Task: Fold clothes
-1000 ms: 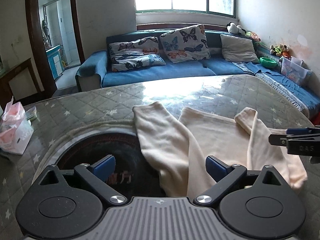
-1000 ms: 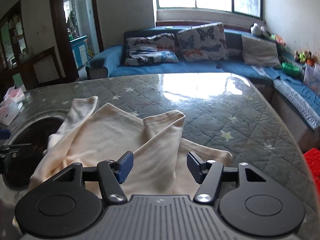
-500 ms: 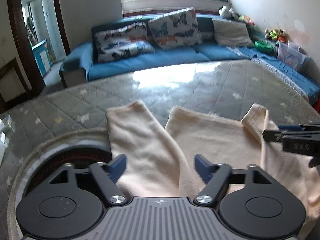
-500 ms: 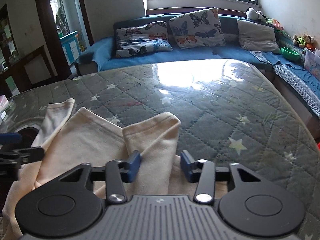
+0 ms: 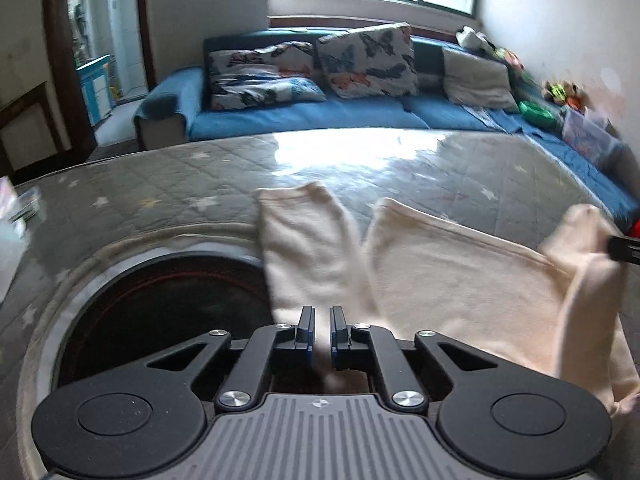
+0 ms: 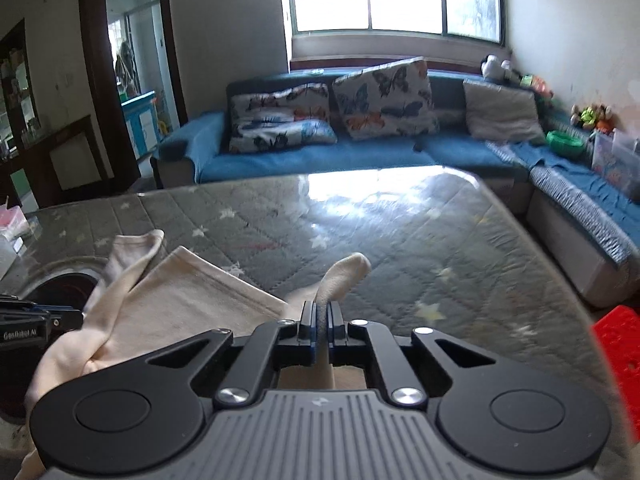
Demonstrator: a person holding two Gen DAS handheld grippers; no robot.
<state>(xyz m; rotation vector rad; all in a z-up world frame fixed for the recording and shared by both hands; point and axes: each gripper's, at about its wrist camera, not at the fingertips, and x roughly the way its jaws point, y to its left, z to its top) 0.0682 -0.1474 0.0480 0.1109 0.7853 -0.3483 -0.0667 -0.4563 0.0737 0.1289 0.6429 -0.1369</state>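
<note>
A cream long-sleeved top [image 5: 460, 276] lies on the quilted grey star-patterned table [image 5: 168, 196]. My left gripper [image 5: 321, 330] is shut on its left sleeve [image 5: 308, 248], near the shoulder. My right gripper [image 6: 321, 328] is shut on the right sleeve [image 6: 344, 276], whose cuff stands up past the fingers. The top's body [image 6: 192, 300] spreads to the left in the right wrist view. The left gripper's side [image 6: 28, 328] shows at that view's left edge, and the right gripper's tip [image 5: 626, 246] at the left wrist view's right edge.
A round dark opening [image 5: 168, 304] with a pale rim is set in the table under the left sleeve. A blue sofa [image 6: 320, 152] with butterfly cushions stands behind the table. A red object [image 6: 618, 360] sits off the table's right edge. Pink packets [image 6: 12, 220] lie far left.
Both grippers went from open to shut, each closing on a sleeve of the top. The right sleeve now stands bunched upright between the right fingers.
</note>
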